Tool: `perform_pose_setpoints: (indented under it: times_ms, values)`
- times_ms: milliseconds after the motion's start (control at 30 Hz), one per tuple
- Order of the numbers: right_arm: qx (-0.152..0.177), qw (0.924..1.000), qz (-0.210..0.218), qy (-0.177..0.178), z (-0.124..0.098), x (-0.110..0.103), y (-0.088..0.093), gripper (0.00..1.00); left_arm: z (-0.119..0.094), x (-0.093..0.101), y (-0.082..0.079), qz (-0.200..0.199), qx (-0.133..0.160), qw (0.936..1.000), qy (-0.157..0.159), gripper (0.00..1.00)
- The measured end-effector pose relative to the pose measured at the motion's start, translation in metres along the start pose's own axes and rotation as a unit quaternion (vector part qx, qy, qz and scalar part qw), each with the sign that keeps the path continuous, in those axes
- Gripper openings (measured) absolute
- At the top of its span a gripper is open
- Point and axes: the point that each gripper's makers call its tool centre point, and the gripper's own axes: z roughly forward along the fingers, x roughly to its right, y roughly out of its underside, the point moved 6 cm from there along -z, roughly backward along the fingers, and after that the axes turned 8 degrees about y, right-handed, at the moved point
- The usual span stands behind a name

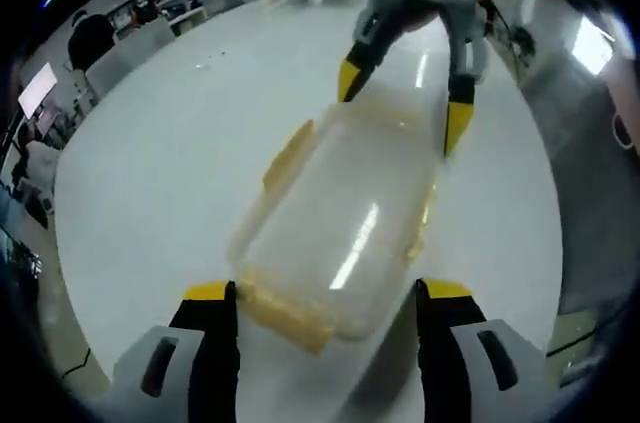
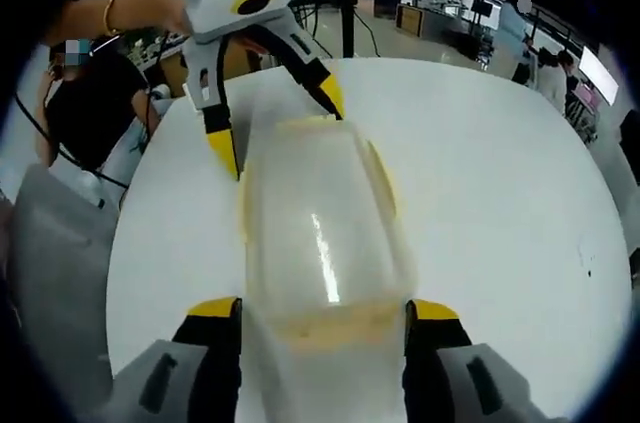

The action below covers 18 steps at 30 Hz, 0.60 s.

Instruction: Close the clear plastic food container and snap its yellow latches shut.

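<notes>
1. On the round white table [image 1: 180, 173] lies the clear plastic food container [image 1: 345, 218], lid on.
2. Left gripper [image 1: 328, 295] straddles one short end, jaws spread wide.
3. Right gripper [image 2: 322, 311] straddles the opposite end, jaws apart.
4. Yellow latches [image 1: 288, 155] stick outward at 10 o'clock.

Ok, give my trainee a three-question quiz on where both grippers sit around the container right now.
1. True or false: the left gripper has its jaws spread open, one on either side of one end of the clear container.
2. The right gripper is at: A) the same end as the left gripper, B) the opposite end, C) off the white table.
3. What colour are the latches along the container's edges?

Key: 1 true. 2 B; each view shows the other gripper at the far end. 3 Yellow; whether they are snapped shut is too blurred to tell.
</notes>
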Motion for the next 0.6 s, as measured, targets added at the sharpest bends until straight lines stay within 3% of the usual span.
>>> perform_pose_setpoints:
  times_ms: [167, 600]
  values:
    - [-0.008, 0.999, -0.042, 0.013, 0.0043, -0.0003, 0.0005, 0.66, 0.0015, -0.0008, -0.0002, -0.003, 0.002, 1.0, 0.007, 0.72]
    - [0.003, 0.9988, -0.049, 0.0, 0.0043, 0.0018, 0.0004, 0.68, 0.0009, 0.0008, -0.0011, 0.022, -0.002, 0.9995, 0.022, 0.65]
